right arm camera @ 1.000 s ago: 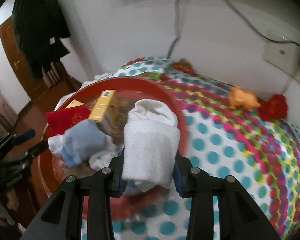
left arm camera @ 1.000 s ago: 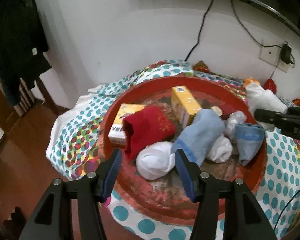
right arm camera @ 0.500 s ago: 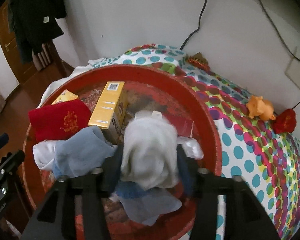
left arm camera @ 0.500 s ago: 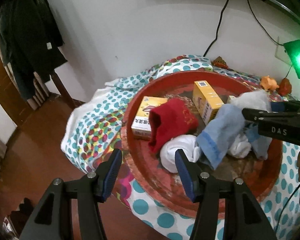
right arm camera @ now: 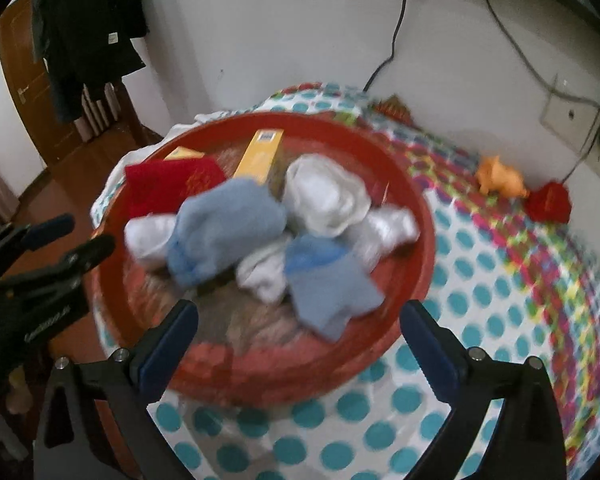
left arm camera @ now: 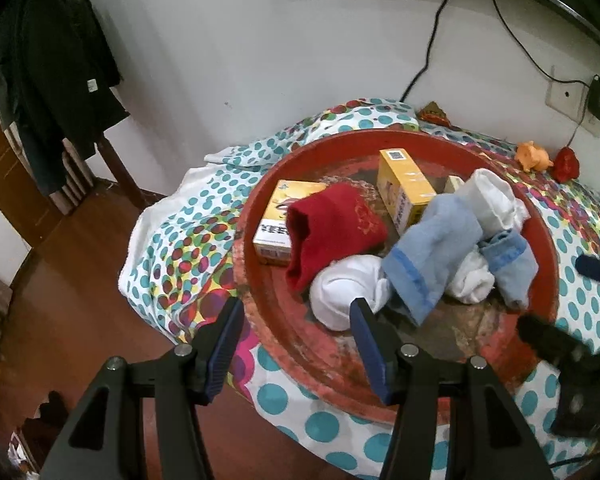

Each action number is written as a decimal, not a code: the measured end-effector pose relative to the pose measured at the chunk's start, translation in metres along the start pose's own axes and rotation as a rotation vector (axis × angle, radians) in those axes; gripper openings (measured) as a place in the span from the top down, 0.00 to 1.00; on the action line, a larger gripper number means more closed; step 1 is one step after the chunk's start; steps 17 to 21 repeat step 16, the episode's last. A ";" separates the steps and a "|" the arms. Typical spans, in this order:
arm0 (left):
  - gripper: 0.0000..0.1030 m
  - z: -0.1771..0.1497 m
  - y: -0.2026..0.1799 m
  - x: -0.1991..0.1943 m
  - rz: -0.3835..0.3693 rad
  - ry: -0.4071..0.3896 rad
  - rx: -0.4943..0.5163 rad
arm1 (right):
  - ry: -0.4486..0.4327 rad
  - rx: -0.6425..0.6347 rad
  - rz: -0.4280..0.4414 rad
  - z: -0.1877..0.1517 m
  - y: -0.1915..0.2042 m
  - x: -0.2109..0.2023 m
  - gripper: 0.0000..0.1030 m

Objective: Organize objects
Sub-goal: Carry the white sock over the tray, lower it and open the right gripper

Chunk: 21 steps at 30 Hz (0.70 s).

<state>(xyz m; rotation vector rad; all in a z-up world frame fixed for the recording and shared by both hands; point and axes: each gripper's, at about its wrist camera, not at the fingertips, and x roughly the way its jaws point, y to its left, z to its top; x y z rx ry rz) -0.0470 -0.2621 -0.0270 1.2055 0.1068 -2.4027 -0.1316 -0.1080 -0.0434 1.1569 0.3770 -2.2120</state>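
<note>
From the left wrist view, the left tongs (left arm camera: 296, 338) hang spread apart and hold nothing, poised over the near rim of the round red tray (left arm camera: 384, 396), which sits on a polka-dot cloth (left arm camera: 188, 240). In the tray a red sock (left arm camera: 332, 228) drapes over a flat yellow box (left arm camera: 278, 224) at about ten o'clock; a second yellow box (left arm camera: 404, 184) stands at twelve. A white sock ball (left arm camera: 344, 292) lies just ahead of the right-hand finger, touching a light blue sock (left arm camera: 432, 252). Another white sock (left arm camera: 492, 196) tops the pile at two o'clock, with a smaller blue sock (left arm camera: 508, 268) at three. An orange toy (left arm camera: 534, 156) rests beyond the tray.

From the right wrist view, blurred, the right tongs (right arm camera: 300, 338) are released wide and empty, just short of the tray's (right arm camera: 412, 216) near edge. The white sock (right arm camera: 328, 196) lies in the tray's middle among the blue socks (right arm camera: 228, 228). The left tongs (right arm camera: 70, 236) show at nine o'clock.
</note>
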 end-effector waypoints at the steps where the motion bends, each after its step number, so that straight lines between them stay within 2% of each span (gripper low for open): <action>1: 0.45 0.000 -0.001 -0.001 -0.006 0.000 0.000 | 0.007 0.009 0.006 -0.004 0.001 0.000 0.03; 16: 0.45 -0.004 -0.022 -0.015 -0.076 -0.039 0.056 | 0.041 0.003 0.000 -0.030 0.007 -0.003 0.03; 21: 0.45 -0.004 -0.022 -0.015 -0.076 -0.039 0.056 | 0.041 0.003 0.000 -0.030 0.007 -0.003 0.03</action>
